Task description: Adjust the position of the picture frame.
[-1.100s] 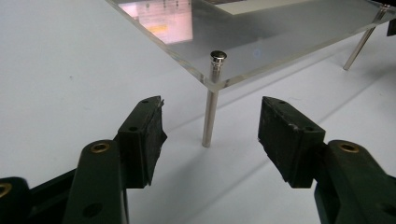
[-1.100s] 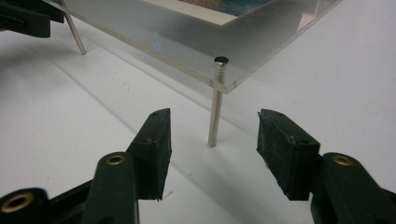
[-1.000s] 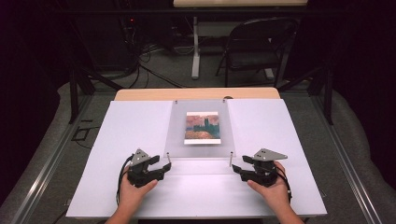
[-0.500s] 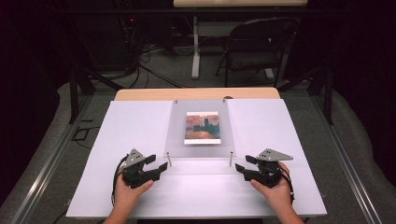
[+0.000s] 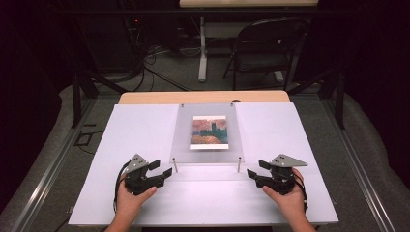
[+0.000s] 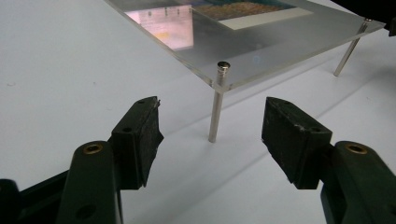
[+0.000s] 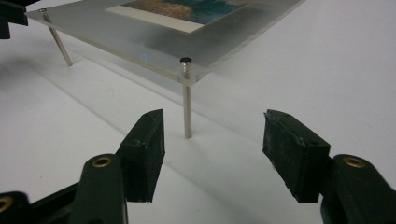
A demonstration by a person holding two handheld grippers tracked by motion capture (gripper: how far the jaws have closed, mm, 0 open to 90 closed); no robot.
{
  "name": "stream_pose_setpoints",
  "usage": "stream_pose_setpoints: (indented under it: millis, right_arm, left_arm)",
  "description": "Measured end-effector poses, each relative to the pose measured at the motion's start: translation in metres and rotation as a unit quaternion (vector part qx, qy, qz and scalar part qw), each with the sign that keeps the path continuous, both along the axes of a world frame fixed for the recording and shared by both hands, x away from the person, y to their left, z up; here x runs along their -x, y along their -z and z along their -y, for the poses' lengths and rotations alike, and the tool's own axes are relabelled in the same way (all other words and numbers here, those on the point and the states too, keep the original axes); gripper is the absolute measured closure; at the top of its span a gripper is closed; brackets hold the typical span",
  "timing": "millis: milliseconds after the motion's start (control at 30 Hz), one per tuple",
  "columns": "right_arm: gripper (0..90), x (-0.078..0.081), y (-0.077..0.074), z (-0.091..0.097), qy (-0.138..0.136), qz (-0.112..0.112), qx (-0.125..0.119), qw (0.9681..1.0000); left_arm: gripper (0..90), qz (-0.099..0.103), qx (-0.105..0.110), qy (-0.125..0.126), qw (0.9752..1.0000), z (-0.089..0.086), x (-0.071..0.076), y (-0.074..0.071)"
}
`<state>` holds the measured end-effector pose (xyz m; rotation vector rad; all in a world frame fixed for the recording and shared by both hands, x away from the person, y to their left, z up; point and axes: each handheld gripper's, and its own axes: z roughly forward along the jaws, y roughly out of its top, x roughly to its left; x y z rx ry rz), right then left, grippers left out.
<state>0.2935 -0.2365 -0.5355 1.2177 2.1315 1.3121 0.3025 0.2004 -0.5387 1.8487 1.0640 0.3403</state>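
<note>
A clear acrylic plate (image 5: 207,133) stands on thin metal posts on the white table (image 5: 135,130), with a small painted picture (image 5: 209,131) on it. My left gripper (image 5: 163,168) is open, just left of the near left post (image 5: 175,165). In the left gripper view that post (image 6: 220,77) rises a little beyond the open jaws of the left gripper (image 6: 212,109), untouched. My right gripper (image 5: 255,168) is open, just right of the near right post (image 5: 239,163). In the right gripper view the right gripper (image 7: 215,119) faces this post (image 7: 187,102) and the plate (image 7: 154,42).
The white surface (image 5: 203,203) runs to the near edge between the person's hands. A wooden strip (image 5: 203,97) marks the table's far edge. Beyond it are a folding chair (image 5: 263,48), a white table leg (image 5: 202,48) and cables (image 5: 145,67) on the floor.
Both hands shifted slightly outward, away from the plate's near corners. Both grippers stay open and the plate has not moved.
</note>
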Motion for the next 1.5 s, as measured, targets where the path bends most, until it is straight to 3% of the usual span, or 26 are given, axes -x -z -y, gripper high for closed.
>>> stream_pose_setpoints:
  millis: [333,500,667,800,933,1100,1333,1500]
  right_arm:
    - [40.2,-0.003,-0.002,0.016,0.025,-0.011,-0.016,0.9995]
    - [43.5,-0.012,-0.006,0.019,0.033,-0.024,0.001,0.9992]
    - [42.3,-0.025,-0.011,0.018,0.033,-0.026,0.009,0.9991]
    - [39.6,-0.038,-0.023,0.016,0.046,-0.027,0.006,0.9986]
    - [36.6,-0.05,-0.033,0.012,0.04,-0.031,0.007,0.9987]
    - [36.4,-0.066,-0.046,0.006,0.031,-0.033,0.026,0.9987]
    - [42.1,-0.087,-0.062,-0.004,0.018,-0.044,0.033,0.9983]
    - [41.6,-0.103,-0.074,-0.016,0.018,-0.037,0.037,0.9985]
  left_arm:
    - [36.8,-0.006,0.018,-0.011,0.9998,-0.001,-0.007,-0.005]
    - [37.0,-0.001,0.027,-0.01,0.9996,0.0,-0.018,-0.016]
    - [37.2,0.007,0.002,-0.006,1.0,0.003,-0.035,-0.028]
    - [37.3,-0.001,0.005,-0.006,1.0,0.007,-0.051,-0.038]
    - [37.1,0.003,0.006,-0.003,1.0,0.01,-0.064,-0.05]
    - [37.0,0.004,0.001,-0.001,1.0,0.015,-0.08,-0.062]
    - [35.5,-0.02,0.023,-0.017,0.9994,0.015,-0.105,-0.076]
    - [35.0,-0.032,0.043,-0.029,0.9981,0.013,-0.12,-0.082]
